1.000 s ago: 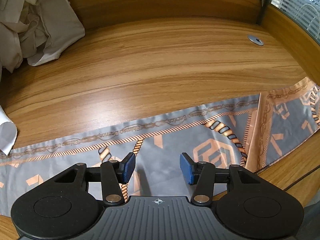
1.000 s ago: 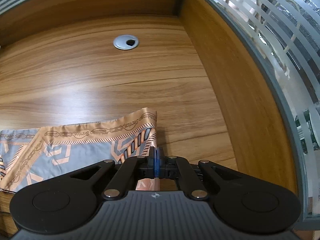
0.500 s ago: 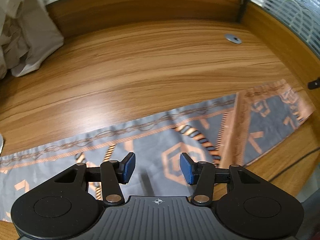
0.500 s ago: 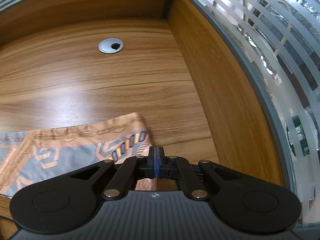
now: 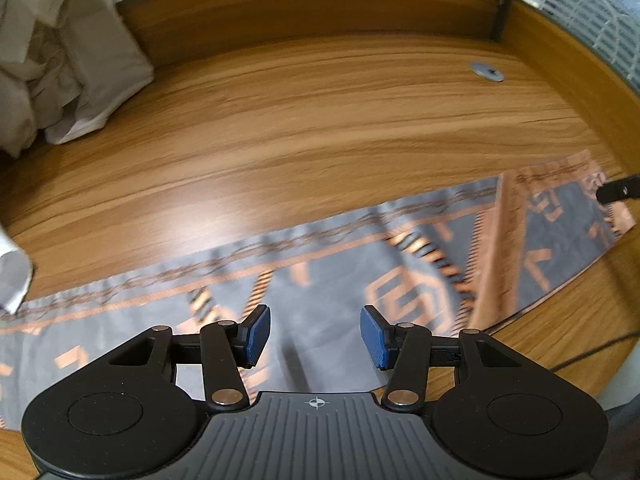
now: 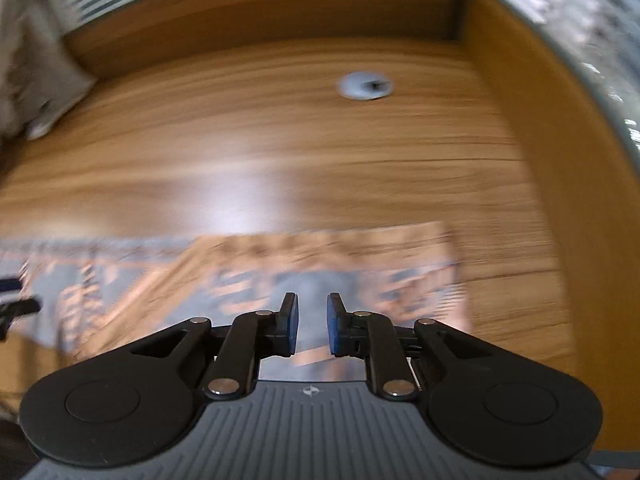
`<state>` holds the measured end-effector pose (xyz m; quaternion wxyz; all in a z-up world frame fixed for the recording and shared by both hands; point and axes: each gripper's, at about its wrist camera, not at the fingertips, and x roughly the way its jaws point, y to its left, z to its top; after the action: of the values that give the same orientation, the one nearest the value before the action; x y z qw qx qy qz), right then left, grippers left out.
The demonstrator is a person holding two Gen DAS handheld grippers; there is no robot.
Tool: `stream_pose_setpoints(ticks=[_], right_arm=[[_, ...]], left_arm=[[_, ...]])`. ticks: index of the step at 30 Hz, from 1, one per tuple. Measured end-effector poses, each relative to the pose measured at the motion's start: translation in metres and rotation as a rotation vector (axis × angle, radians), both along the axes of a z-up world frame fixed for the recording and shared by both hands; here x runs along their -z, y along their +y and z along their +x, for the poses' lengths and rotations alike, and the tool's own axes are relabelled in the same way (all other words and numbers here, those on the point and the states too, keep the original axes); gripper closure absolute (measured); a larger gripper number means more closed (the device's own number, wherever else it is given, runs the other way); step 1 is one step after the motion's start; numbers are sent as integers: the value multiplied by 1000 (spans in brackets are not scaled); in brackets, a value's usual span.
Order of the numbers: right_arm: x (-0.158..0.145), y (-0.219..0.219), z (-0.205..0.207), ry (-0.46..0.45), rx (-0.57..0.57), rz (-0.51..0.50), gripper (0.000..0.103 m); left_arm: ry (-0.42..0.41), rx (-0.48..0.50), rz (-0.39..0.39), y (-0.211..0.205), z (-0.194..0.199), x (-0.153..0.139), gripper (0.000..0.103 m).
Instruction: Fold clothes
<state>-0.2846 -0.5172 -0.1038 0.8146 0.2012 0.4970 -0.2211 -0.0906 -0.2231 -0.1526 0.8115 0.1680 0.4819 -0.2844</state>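
Observation:
A grey scarf with orange chain and rope print [image 5: 328, 280] lies flat along the near edge of the wooden desk [image 5: 320, 128], its right end folded over. My left gripper [image 5: 316, 336] hovers open above the scarf's middle, nothing between its blue pads. The right gripper's black tip [image 5: 616, 192] shows over the scarf's right end. In the blurred right wrist view the right gripper [image 6: 312, 328] hangs over the scarf [image 6: 360, 252], its jaws opening with a narrow gap. No cloth is pinched between the pads.
A heap of pale clothes [image 5: 60, 72] fills the back left corner, and a white cloth [image 5: 12, 276] pokes in at the left edge. A metal cable grommet [image 6: 366, 86] sits far right. Wooden walls topped with frosted glass [image 5: 592, 20] close the back and right. A thin cable [image 5: 592, 352] hangs past the front edge.
The right gripper was shut on the scarf's right corner; its jaws have parted, the corner is released, and it has swung left over the scarf. The left gripper stays open above the cloth.

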Motion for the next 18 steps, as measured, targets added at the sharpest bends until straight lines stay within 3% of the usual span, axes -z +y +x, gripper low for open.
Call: stream_pose_setpoints(ticks=[8, 18], right_arm=[[12, 81, 49, 0, -209, 57, 77], [18, 158, 94, 20, -310, 65, 64]], left_arm=[[-1, -41, 52, 44, 11, 3, 50], [3, -64, 80, 87, 27, 4, 49]])
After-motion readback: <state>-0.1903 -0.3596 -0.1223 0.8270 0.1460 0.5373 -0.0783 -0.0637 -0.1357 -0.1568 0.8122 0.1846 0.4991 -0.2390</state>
